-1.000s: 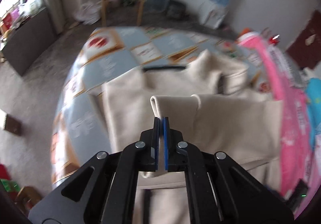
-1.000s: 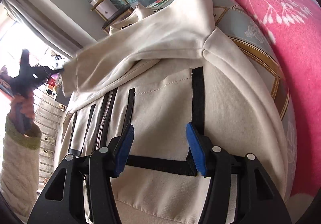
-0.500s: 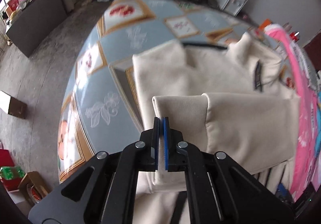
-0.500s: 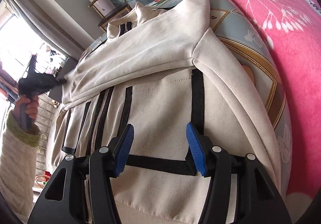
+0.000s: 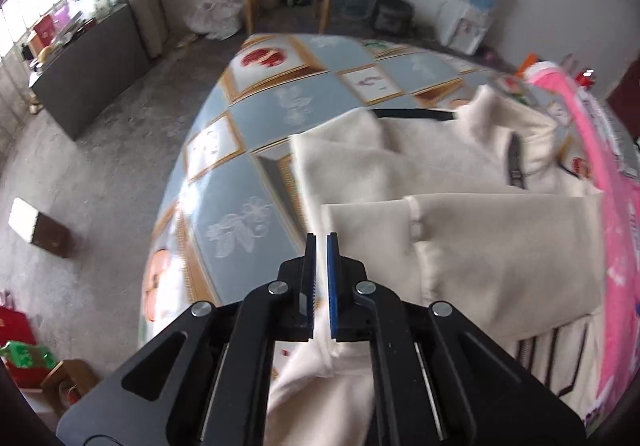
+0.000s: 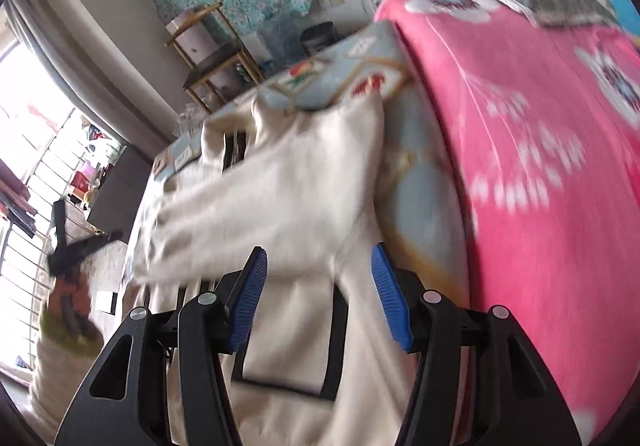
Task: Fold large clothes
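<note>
Your left claw (image 5: 321, 246) has its blue pads a narrow slit apart, with the cuff end of the sleeve (image 5: 500, 246) lying just beyond and below the tips. Whether any cloth is pinched between them cannot be told; the gap suggests, as a judgement, that the cuff is free or nearly so. Your right claw (image 6: 320, 286) stands wide apart, gripping nothing, hovering over the near body of the cream jacket (image 6: 288, 346) with its black trim lines.

The jacket lies spread front-up on the bed (image 5: 256, 182), on the blue patterned sheet, its collar toward the far end and the pink blanket (image 6: 540, 166) along its right side. The sleeve is laid straight across the chest, cuff to the left, which is where a sleeve belongs before the body is folded over it: it keeps the bundle narrow and flat.

The right-wrist picture is blurred, so exact contact with the cloth there is unclear.

The step in hand looks like finishing the sleeve fold. Next you would likely want both claws on the hem or sides; watch that the crossed sleeve does not slide off toward the left edge of the bed.
</note>
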`<action>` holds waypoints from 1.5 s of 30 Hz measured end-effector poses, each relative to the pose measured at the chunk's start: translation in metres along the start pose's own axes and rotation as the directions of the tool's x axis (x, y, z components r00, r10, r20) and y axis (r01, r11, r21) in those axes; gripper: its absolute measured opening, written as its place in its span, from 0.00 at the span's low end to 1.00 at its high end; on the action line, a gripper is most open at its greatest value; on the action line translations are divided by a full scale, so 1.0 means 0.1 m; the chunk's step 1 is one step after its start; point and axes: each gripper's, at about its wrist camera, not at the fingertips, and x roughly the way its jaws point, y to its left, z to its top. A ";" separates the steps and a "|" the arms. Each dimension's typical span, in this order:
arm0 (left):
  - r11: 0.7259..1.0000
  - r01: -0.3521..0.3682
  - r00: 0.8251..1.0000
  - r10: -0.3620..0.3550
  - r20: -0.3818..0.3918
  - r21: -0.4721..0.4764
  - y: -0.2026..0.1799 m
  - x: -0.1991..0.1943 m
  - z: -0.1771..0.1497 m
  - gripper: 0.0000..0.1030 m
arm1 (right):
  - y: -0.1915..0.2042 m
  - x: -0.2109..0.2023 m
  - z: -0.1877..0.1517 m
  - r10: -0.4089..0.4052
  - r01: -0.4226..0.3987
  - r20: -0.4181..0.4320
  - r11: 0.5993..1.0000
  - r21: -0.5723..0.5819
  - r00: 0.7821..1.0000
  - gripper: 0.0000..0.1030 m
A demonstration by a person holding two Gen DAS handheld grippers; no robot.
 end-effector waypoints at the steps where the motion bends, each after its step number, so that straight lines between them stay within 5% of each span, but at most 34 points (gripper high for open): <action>1: 1.000 0.028 1.000 -0.028 -0.002 0.012 -0.05 -0.01 -0.03 0.05 | -0.04 0.14 0.14 0.005 -0.005 -0.008 1.000 0.012 1.000 0.52; 8: 0.996 0.049 0.993 -0.040 -0.114 0.075 -0.36 0.34 -0.29 0.05 | -0.25 1.07 0.74 -0.086 0.091 -0.074 0.993 0.070 0.994 0.52; 10: 0.996 0.021 0.992 -0.010 -0.123 0.087 -0.37 0.44 -0.36 0.05 | -0.23 1.21 0.78 -0.105 0.109 -0.071 0.993 0.052 0.992 0.41; 12: 0.996 0.023 0.994 -0.013 -0.110 0.088 -0.36 0.43 -0.39 0.05 | -0.14 1.30 0.79 -0.214 0.212 -0.067 0.977 -0.038 0.975 0.15; 15: 0.996 0.036 0.994 -0.027 -0.110 0.079 -0.32 0.43 -0.39 0.05 | -0.12 1.41 0.73 -0.364 0.354 -0.050 0.924 -0.145 0.930 0.11; 21: 0.997 0.022 0.997 -0.016 -0.076 0.077 -0.29 0.31 -0.34 0.05 | -0.07 1.05 0.71 -0.401 0.402 0.036 0.904 -0.147 0.915 0.12; 25: 0.993 0.058 0.998 -0.054 -0.041 0.098 -0.36 0.20 -0.31 0.05 | 0.21 0.79 0.51 -0.300 0.310 0.079 0.915 -0.259 0.951 0.18; 28: 0.990 0.050 0.996 -0.040 -0.076 0.131 -0.47 0.29 -0.35 0.05 | 0.40 0.94 0.21 -0.265 0.249 0.019 0.877 -0.411 0.964 0.20; 31: 0.992 0.030 0.995 -0.019 -0.095 0.120 -0.46 0.42 -0.44 0.05 | 0.32 1.20 -0.03 -0.366 0.306 -0.031 0.818 -0.487 0.930 0.20; 34: 0.996 0.062 0.994 -0.057 -0.093 0.059 -0.34 0.37 -0.44 0.05 | 0.22 1.04 0.02 -0.320 0.276 -0.049 0.877 -0.393 0.946 0.20; 36: 0.995 0.066 0.996 -0.061 -0.064 0.077 -0.35 0.26 -0.44 0.05 | 0.35 0.96 0.04 -0.290 0.248 -0.043 0.879 -0.407 0.956 0.22; 37: 0.993 0.068 0.997 -0.063 -0.054 0.092 -0.38 0.22 -0.44 0.09 | 0.44 0.96 0.01 -0.270 0.231 -0.035 0.876 -0.424 0.962 0.24; 39: 0.992 0.083 0.995 -0.077 -0.062 0.095 -0.45 0.23 -0.44 0.20 | 0.62 1.00 -0.07 -0.215 0.175 -0.039 0.877 -0.448 0.976 0.47; 42: 0.992 0.089 0.990 -0.078 -0.116 0.094 -0.54 0.35 -0.51 0.29 | 0.79 1.30 -0.26 -0.267 0.187 -0.088 0.839 -0.511 0.960 0.49; 45: 0.991 0.070 0.994 -0.060 -0.090 0.113 -0.55 0.30 -0.57 0.29 | 0.85 1.28 -0.35 -0.323 0.241 -0.071 0.818 -0.522 0.944 0.50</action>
